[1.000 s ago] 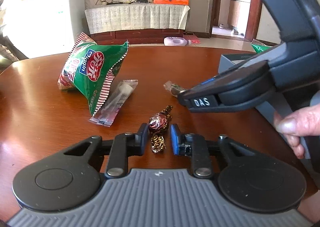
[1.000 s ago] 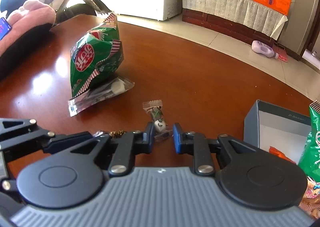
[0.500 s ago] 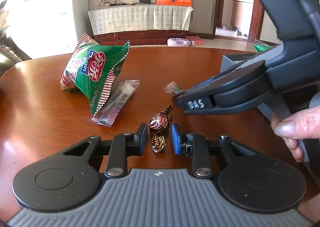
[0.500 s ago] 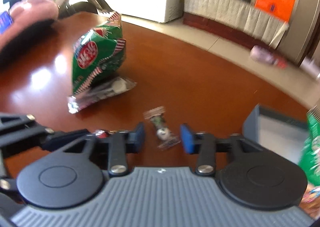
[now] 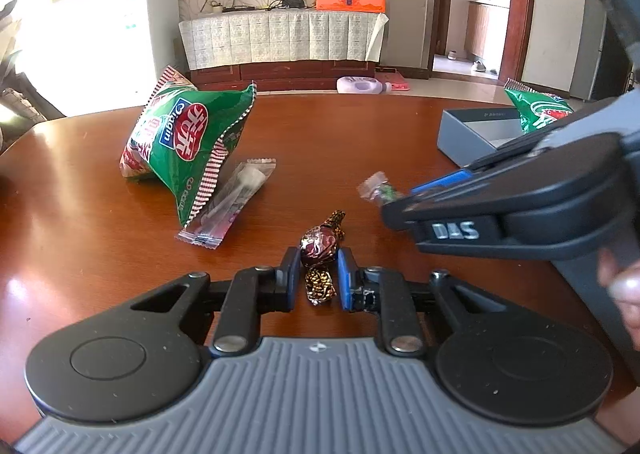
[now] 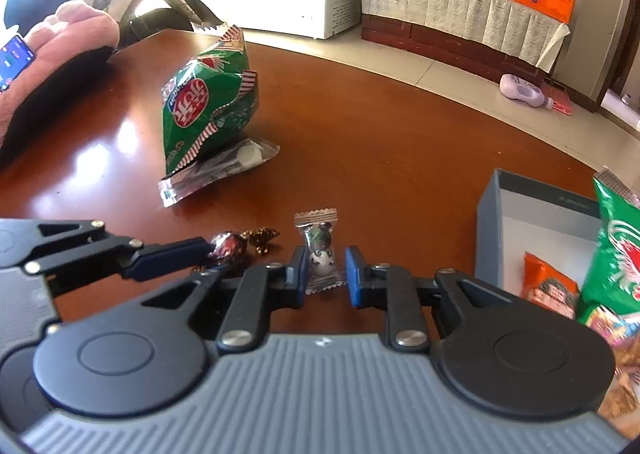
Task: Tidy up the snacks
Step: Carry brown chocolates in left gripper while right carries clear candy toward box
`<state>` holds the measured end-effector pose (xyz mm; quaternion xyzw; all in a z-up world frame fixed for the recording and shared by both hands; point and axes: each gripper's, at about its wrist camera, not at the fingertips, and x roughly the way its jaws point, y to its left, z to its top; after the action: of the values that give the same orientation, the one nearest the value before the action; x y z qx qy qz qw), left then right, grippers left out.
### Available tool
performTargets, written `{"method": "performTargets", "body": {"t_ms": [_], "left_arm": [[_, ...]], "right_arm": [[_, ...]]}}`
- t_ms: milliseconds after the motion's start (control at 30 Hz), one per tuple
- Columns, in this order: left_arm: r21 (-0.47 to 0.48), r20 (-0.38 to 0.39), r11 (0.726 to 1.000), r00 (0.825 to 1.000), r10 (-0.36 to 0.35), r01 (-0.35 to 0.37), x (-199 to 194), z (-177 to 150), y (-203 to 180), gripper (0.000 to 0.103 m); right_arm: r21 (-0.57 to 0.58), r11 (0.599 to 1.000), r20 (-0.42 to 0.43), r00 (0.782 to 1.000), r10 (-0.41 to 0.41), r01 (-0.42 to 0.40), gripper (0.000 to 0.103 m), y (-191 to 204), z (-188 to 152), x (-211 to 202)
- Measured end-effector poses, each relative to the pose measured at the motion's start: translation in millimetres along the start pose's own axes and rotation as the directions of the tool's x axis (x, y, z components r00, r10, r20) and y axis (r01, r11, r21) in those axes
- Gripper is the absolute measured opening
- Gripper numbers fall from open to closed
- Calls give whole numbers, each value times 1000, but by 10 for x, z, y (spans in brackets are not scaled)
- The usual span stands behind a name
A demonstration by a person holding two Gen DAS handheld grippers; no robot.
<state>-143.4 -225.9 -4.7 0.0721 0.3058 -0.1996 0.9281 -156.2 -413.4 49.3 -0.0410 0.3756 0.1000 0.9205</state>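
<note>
A brown foil-wrapped chocolate (image 5: 319, 250) lies on the wooden table between the fingers of my left gripper (image 5: 318, 274), which is open around it; it also shows in the right wrist view (image 6: 229, 247). A small clear-wrapped candy (image 6: 320, 254) lies between the fingers of my right gripper (image 6: 326, 274), which is open, a small gap on each side. In the left wrist view the candy (image 5: 376, 190) peeks out past the right gripper's tip. A grey box (image 6: 532, 214) at the right holds snack bags.
A large green snack bag (image 5: 188, 138) stands on the table at the left, with a clear-wrapped stick snack (image 5: 232, 206) lying against it. The grey box (image 5: 468, 130) also shows at the right of the left wrist view. A pink cushion (image 6: 60, 54) lies far left.
My right gripper opened wider, then narrowed around the small candy. The left gripper stayed around the chocolate, and its view tilted up a little.
</note>
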Motion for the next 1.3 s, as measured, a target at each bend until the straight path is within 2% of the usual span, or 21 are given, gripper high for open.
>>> {"method": "performTargets", "body": {"t_ms": [367, 733, 1300], "left_arm": [[7, -5, 1000, 1000, 19, -19, -53, -46, -109, 24], [68, -4, 997, 1000, 22, -21, -194, -118, -284, 24], [129, 40, 992, 999, -8, 3, -634, -201, -631, 24]], "right_arm": [[31, 999, 40, 999, -14, 13, 23, -25, -119, -357], [20, 1000, 72, 997, -20, 19, 23, 76, -265, -694], [57, 998, 133, 991, -17, 10, 23, 48, -543, -1229]]}}
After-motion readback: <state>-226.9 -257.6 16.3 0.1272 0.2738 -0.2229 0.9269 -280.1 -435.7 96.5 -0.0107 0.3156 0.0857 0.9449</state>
